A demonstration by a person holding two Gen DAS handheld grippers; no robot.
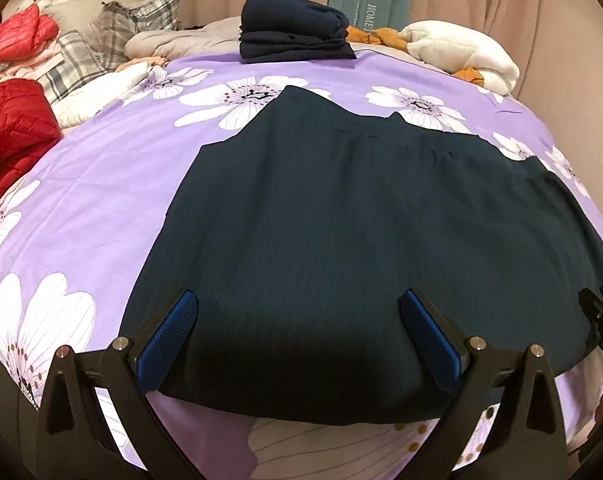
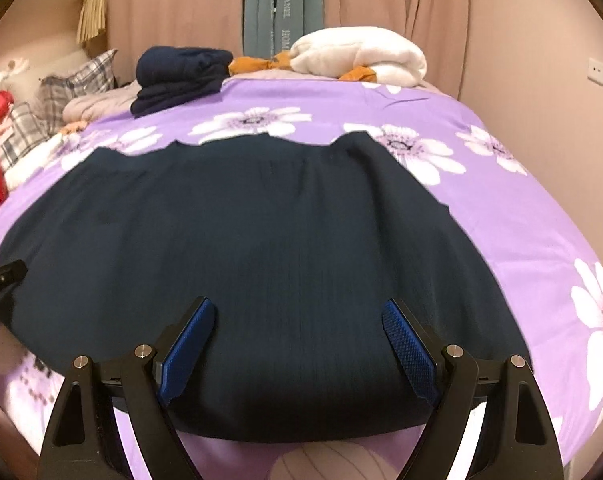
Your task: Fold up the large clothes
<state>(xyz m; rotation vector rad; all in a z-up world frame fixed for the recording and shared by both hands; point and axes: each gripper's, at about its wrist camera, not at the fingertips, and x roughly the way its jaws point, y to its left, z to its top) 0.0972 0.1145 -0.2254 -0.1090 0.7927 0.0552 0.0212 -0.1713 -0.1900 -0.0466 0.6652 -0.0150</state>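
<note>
We note a bed under a purple white-flowered cover (image 1: pixel 113 184); a dark teal ribbed garment (image 1: pixel 333 216) lies flat just ahead of the claw, a folded navy stack (image 1: pixel 293 36) well beyond.

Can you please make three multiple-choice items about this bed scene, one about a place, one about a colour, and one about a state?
1. Where does the folded navy stack lie?
A. at the far edge of the purple floral cover, beyond the spread dark garment
B. on top of the spread dark garment
C. on the floor

2. What colour are the pads on the fingers of the grippers?
A. red
B. blue
C. white

3. How do the jaws of the right gripper and left gripper stand?
A. both shut on the garment
B. only the left open
C. both open, above the near hem

Key: 1 A, the stack sits past the garment's far edge, apart from it. 2 B, both wrist views show blue textured pads. 3 C, the jaws stand wide apart and no cloth is pinched between the pads.
</note>
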